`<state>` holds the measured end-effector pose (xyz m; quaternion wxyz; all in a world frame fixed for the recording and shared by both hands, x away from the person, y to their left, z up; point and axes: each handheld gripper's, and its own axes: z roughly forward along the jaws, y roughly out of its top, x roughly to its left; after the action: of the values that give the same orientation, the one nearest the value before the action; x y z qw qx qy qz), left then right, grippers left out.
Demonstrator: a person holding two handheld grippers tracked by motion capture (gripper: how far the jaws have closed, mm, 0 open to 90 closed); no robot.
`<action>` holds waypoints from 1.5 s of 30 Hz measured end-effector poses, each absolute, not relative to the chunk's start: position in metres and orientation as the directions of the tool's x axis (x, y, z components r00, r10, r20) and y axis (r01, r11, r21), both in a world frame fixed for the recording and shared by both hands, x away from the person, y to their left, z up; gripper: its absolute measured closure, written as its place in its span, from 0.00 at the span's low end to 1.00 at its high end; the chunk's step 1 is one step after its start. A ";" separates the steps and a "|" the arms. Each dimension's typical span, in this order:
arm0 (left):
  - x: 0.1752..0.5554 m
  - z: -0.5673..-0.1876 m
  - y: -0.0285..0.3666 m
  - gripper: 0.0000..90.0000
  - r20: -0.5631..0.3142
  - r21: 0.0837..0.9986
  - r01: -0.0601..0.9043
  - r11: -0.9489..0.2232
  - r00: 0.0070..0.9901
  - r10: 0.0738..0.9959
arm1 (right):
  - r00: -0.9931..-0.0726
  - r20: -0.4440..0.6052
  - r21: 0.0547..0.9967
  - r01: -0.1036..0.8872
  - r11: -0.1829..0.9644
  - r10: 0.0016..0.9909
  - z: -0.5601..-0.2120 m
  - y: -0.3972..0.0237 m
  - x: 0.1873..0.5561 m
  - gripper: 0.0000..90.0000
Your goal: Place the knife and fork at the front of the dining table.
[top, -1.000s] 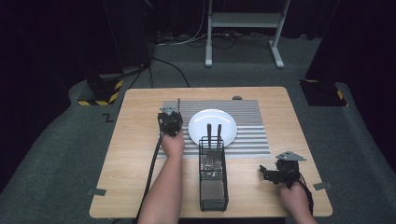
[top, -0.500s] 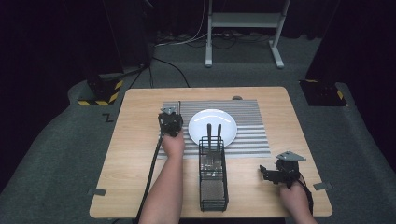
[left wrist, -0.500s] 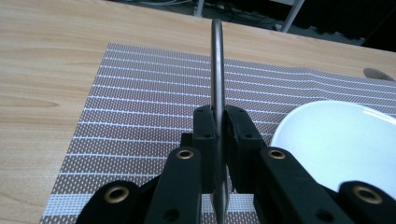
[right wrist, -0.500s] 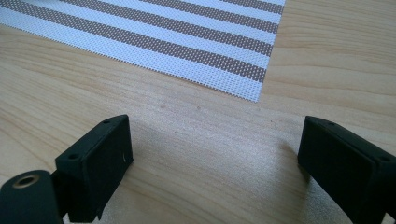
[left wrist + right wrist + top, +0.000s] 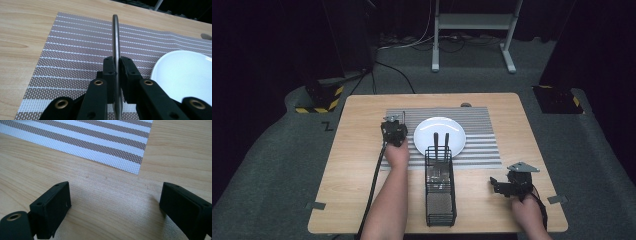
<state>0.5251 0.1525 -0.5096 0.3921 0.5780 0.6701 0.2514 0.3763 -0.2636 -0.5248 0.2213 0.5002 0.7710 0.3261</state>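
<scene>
On the striped mat [image 5: 482, 142], just left of the white plate [image 5: 439, 135], the left gripper [image 5: 116, 72] is clenching a thin metal utensil [image 5: 115, 40], its jaws pressed flat on either side of the shaft. Which piece of cutlery it is cannot be told; only the narrow edge is showing, rising ahead of the jaws above the mat. Near the table's front, the wire caddy [image 5: 441, 192] is standing with two dark handles [image 5: 441, 142] sticking up at its far end, overlapping the plate's near rim. At the front right, the right gripper [image 5: 113, 202] is resting low over bare wood with its jaws spread wide, grasping nothing. Likely risk: the pinch is narrow on smooth metal, so the utensil may be pivoting or slipping if swung quickly, and could clip the plate beside it.
</scene>
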 end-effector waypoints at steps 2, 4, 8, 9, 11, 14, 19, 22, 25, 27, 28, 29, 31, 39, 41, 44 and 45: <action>0.524 -0.507 0.154 0.90 -0.254 0.796 0.564 0.219 -0.017 0.967 | -0.402 -0.015 0.724 0.627 0.287 0.916 -0.525 -0.264 0.376 0.11; 0.523 -0.503 0.153 0.90 -0.253 0.809 0.547 0.214 -0.005 0.968 | -0.402 -0.015 0.724 0.627 0.287 0.916 -0.525 -0.264 0.376 0.11; 0.520 -0.500 0.154 0.87 -0.226 0.815 0.548 0.190 -0.001 0.974 | -0.402 -0.015 0.724 0.627 0.287 0.915 -0.525 -0.264 0.376 0.11; 0.518 -0.499 0.155 0.85 -0.212 0.816 0.551 0.178 -0.001 0.977 | -0.402 -0.015 0.724 0.627 0.287 0.915 -0.525 -0.264 0.376 0.11; 0.511 -0.498 0.157 0.83 -0.211 0.819 0.546 0.177 0.000 0.978 | -0.402 -0.015 0.724 0.627 0.287 0.915 -0.525 -0.264 0.376 0.11; 0.500 -0.495 0.160 0.75 -0.179 0.828 0.542 0.143 0.014 0.984 | -0.401 -0.014 0.724 0.627 0.286 0.916 -0.525 -0.263 0.376 0.11; 0.481 -0.499 0.161 0.57 -0.180 0.820 0.560 0.121 0.051 0.982 | -0.400 -0.013 0.724 0.628 0.285 0.916 -0.525 -0.263 0.376 0.11; 0.468 -0.503 0.156 0.50 -0.147 0.812 0.578 0.076 0.076 0.986 | -0.398 -0.012 0.724 0.629 0.283 0.917 -0.525 -0.263 0.376 0.11; 0.454 -0.510 0.150 0.44 -0.116 0.799 0.600 0.034 0.098 0.988 | -0.398 -0.011 0.725 0.629 0.282 0.917 -0.525 -0.263 0.376 0.11; 0.446 -0.514 0.146 0.39 -0.102 0.779 0.627 0.007 0.115 0.988 | -0.398 -0.011 0.725 0.629 0.282 0.917 -0.525 -0.263 0.376 0.11; 0.441 -0.515 0.144 0.39 -0.088 0.773 0.634 -0.010 0.123 0.988 | -0.398 -0.011 0.725 0.629 0.281 0.917 -0.525 -0.263 0.376 0.11; 0.439 -0.517 0.141 0.41 -0.073 0.763 0.646 -0.029 0.131 0.989 | -0.397 -0.012 0.724 0.630 0.282 0.918 -0.525 -0.263 0.376 0.11; 0.435 -0.522 0.137 0.44 -0.048 0.745 0.664 -0.066 0.153 0.987 | -0.398 -0.011 0.725 0.629 0.281 0.918 -0.525 -0.263 0.376 0.11; 0.429 -0.524 0.139 0.60 -0.035 0.759 0.647 -0.071 0.150 0.988 | -0.397 -0.010 0.725 0.629 0.281 0.918 -0.525 -0.263 0.376 0.11; 0.427 -0.523 0.139 0.52 -0.042 0.753 0.653 -0.078 0.166 0.985 | -0.397 -0.010 0.724 0.630 0.280 0.918 -0.525 -0.263 0.376 0.11; 0.417 -0.517 0.143 0.40 -0.050 0.778 0.622 -0.085 0.196 0.979 | -0.397 -0.010 0.724 0.630 0.280 0.918 -0.525 -0.263 0.375 0.11; 0.412 -0.516 0.146 0.38 -0.051 0.786 0.613 -0.085 0.200 0.978 | -0.399 -0.012 0.725 0.628 0.283 0.917 -0.525 -0.263 0.375 0.11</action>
<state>0.4124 0.1460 -0.5157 0.3532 0.6896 0.5769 0.2587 0.3753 -0.2632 -0.5248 0.2207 0.5017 0.7699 0.3268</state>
